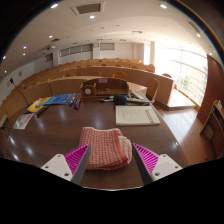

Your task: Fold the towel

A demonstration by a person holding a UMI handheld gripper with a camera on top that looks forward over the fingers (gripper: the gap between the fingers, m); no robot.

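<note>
A folded pink-and-white checked towel (104, 146) lies on the dark brown table (60, 128), just ahead of my fingers and partly between them. My gripper (109, 160) is open, its magenta pads (76, 158) spread wide at either side of the towel's near edge. The fingers do not press on the towel; it rests on the table on its own.
A white flat tray or paper (137, 115) lies beyond the towel. Blue and yellow items (52, 102) sit at the far left of the table. A wooden box (104, 88) stands at the back. Wooden partitions (40, 80) and bright windows (185, 68) lie beyond.
</note>
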